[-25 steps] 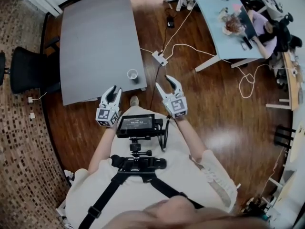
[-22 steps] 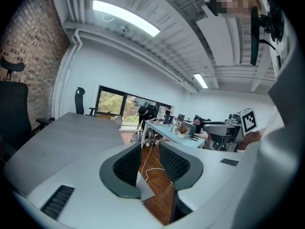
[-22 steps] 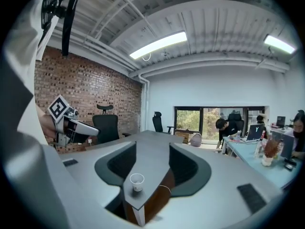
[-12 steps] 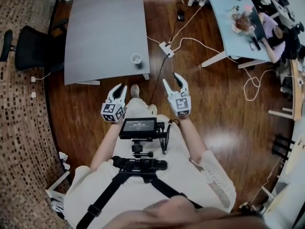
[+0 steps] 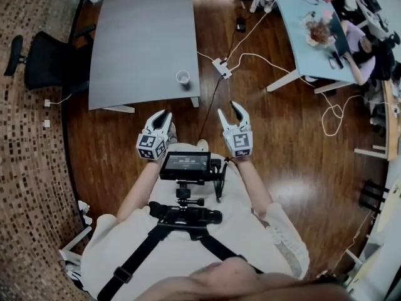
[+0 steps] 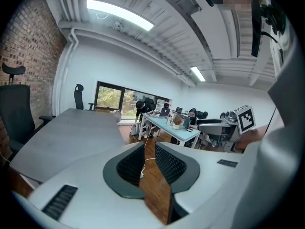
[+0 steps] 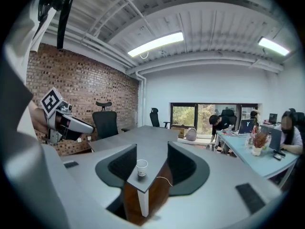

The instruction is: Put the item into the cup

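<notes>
A small white paper cup (image 5: 182, 77) stands upright near the front right corner of the grey table (image 5: 138, 36). In the right gripper view the cup (image 7: 141, 168) shows far off between the jaws. My left gripper (image 5: 160, 115) is held in the air short of the table's front edge. Its jaws have just been closing and now stand open by a narrow gap with nothing between them (image 6: 149, 147). My right gripper (image 5: 229, 110) hovers over the wooden floor, open wide and empty (image 7: 152, 146). No item to put in the cup shows in any view.
A black office chair (image 5: 44, 58) stands left of the table. A white power strip (image 5: 220, 66) with cables lies on the floor right of the cup. A light blue desk (image 5: 301, 36) with seated people is at the far right. A chest-mounted monitor (image 5: 185, 165) sits below my grippers.
The left gripper's jaws stand closer together than a second ago. Both grippers have drifted slightly right and down in the head view, and that view has shifted so the cup sits higher.
</notes>
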`<state>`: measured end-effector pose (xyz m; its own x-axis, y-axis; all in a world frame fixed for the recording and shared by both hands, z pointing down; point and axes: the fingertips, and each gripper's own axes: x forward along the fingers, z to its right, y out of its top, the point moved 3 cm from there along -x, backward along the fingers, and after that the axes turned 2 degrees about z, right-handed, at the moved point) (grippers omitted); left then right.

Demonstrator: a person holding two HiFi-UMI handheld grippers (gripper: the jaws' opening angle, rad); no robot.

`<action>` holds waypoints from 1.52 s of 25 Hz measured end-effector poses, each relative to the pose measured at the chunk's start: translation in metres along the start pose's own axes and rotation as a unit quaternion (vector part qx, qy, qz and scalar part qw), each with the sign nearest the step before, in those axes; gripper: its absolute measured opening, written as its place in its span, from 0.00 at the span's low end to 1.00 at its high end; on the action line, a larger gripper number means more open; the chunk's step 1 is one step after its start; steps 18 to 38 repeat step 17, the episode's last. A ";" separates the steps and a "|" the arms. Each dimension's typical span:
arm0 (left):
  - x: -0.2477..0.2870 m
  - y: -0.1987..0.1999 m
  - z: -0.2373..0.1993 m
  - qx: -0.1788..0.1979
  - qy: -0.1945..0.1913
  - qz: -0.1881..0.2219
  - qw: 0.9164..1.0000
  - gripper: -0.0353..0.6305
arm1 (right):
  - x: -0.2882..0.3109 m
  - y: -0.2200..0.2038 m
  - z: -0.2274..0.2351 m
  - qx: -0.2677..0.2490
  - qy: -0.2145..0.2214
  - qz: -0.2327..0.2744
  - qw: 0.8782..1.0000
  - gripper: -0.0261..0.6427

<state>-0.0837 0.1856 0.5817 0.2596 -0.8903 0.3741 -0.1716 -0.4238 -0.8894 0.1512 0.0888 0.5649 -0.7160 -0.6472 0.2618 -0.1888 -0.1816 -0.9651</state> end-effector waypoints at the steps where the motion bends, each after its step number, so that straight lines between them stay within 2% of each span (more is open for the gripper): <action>1: 0.002 0.001 0.001 0.002 -0.004 -0.001 1.000 0.14 | 0.000 0.000 -0.001 0.000 0.000 -0.002 1.000 0.37; 5: 0.008 0.000 0.013 0.002 -0.022 -0.008 1.000 0.14 | 0.004 0.003 -0.011 -0.007 0.012 -0.002 1.000 0.37; 9: 0.010 -0.001 0.018 0.005 -0.038 -0.012 0.999 0.14 | 0.007 0.024 -0.020 -0.015 0.024 0.013 1.000 0.37; 17: 0.012 0.005 0.013 0.006 -0.035 -0.005 0.999 0.14 | 0.009 0.046 -0.028 -0.013 0.028 0.023 0.999 0.37; 38: 0.012 0.005 0.013 0.006 -0.035 -0.005 0.999 0.14 | 0.009 0.046 -0.028 -0.013 0.028 0.023 0.999 0.37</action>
